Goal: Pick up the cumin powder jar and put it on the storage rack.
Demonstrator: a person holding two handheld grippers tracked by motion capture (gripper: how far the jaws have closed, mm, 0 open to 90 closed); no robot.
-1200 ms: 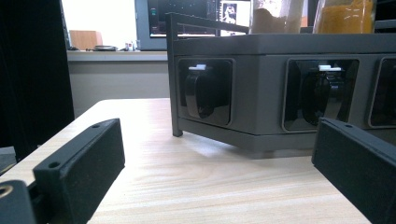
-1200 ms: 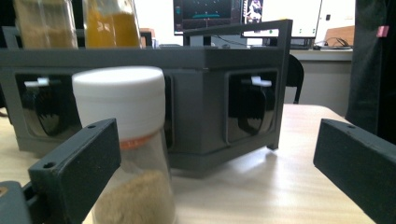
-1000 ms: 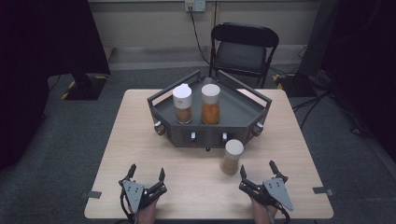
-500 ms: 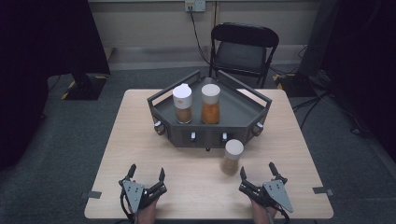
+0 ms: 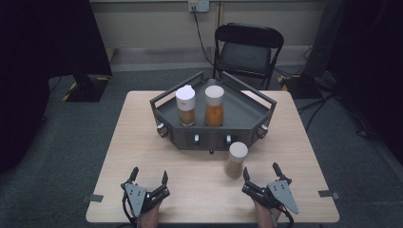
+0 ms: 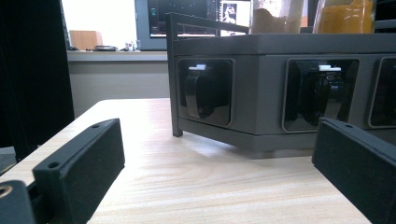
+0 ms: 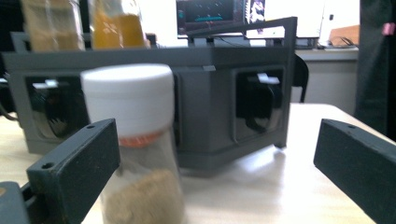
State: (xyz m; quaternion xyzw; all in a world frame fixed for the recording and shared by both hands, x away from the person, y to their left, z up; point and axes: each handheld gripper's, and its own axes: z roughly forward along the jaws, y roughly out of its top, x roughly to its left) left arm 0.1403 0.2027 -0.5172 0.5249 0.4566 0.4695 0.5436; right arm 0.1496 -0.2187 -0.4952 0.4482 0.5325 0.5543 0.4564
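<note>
A dark grey angular tray (image 5: 247, 118) stands mid-table with two white-lidded jars on it: one with brown contents (image 5: 186, 105), one with orange contents (image 5: 214, 105). A third white-lidded jar with tan powder (image 5: 235, 160) stands on the table just in front of the tray's right side. My left gripper (image 5: 149, 176) rests open near the front edge, left of centre, facing the tray front (image 6: 280, 88). My right gripper (image 5: 261, 173) is open just in front and right of the third jar (image 7: 135, 149), which stands near its left jaw, untouched.
The light wooden table (image 5: 142, 142) has bare room to the left and right of the tray. A black folding chair (image 5: 249, 47) stands behind the far edge. Dark knobs (image 6: 205, 91) line the tray's front face. A black stand base (image 5: 85, 88) sits on the floor at left.
</note>
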